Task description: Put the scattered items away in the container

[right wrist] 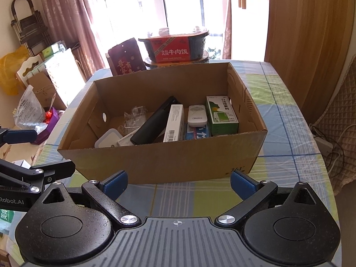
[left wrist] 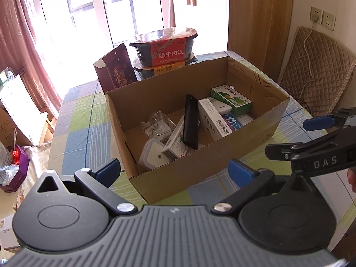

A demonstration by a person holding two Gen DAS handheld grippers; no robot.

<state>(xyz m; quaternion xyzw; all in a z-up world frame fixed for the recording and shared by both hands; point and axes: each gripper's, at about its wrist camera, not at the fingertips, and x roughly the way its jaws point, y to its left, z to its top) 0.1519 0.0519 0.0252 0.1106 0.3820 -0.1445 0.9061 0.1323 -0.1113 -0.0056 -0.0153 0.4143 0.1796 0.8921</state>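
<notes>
Both tongs — left tongs (left wrist: 174,172) and right tongs (right wrist: 179,183) — are hovering wide and empty before the open brown cardboard box (right wrist: 155,162) on the checked bench (right wrist: 287,138); medicine cartons (right wrist: 221,115) and a black case (right wrist: 153,121) are lying inside — tidying appears nearly finished.

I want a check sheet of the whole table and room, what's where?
Surface: table under a checked cloth; no loose items seen on the cloth near the box.
Job's things: cardboard box open, holding a green box, white remote, long white box, black case, clear plastic pack and a small white tub.
Clutter: stacked meal bowls and a dark red bag behind the box.
Grippers: left claw open, empty; right claw open, empty.
Cables: white cord from a wall socket.
Surroundings: curtains, bright window, quilted chair.
</notes>
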